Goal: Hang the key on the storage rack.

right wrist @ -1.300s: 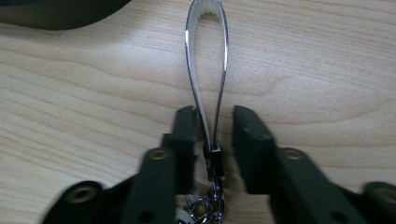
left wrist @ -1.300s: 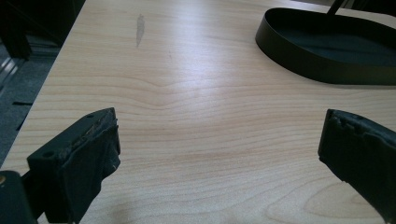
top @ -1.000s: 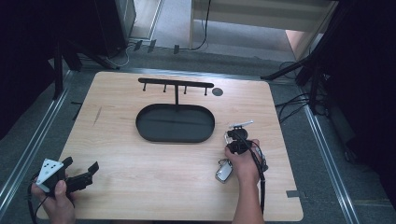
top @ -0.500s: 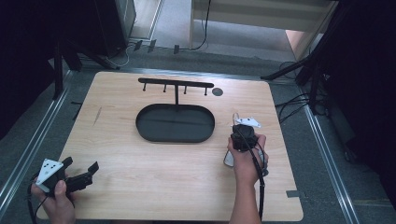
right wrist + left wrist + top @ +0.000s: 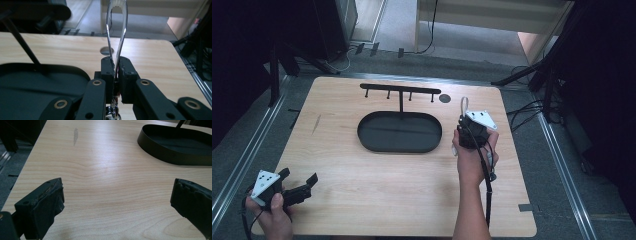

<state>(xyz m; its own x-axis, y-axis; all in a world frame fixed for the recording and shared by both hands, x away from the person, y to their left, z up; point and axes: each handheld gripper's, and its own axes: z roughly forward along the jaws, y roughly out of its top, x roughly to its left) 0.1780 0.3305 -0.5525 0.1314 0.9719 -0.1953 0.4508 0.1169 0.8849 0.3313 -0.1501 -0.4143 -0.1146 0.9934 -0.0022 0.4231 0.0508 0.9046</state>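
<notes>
— Silver metal stands up out of the right hand-held gripper point(image 5: 114, 71): what is it?

— It is a carabiner-style key clip point(image 5: 116, 30), a thin shiny loop. The jaws are pinched narrow on its lower end, and the loop rises straight above them. Something chrome hangs just beneath the jaws, too blurred to name. In the high view the same loop point(image 5: 464, 105) pokes out ahead of the right hand-held gripper point(image 5: 464, 120), which a hand point(image 5: 473, 160) holds above the desk point(image 5: 362, 200).

— And what lies around that hand-held gripper?

— Beside it, toward the other hand, sits a black oval tray point(image 5: 399, 132), with a thin post rising from its far edge to a black bar with hooks point(image 5: 400, 89). Ahead of the jaws and a little past the clip, a small dark round spot point(image 5: 444, 98) shows on the wood.

— The left one?

— The left hand-held gripper point(image 5: 298, 181) rests low at the near corner of the desk, well apart from the clip. Its jaws stand wide with nothing between them; bare wood fills the gap, and the tray wall point(image 5: 175, 157) lies ahead of it, off to one side.
</notes>
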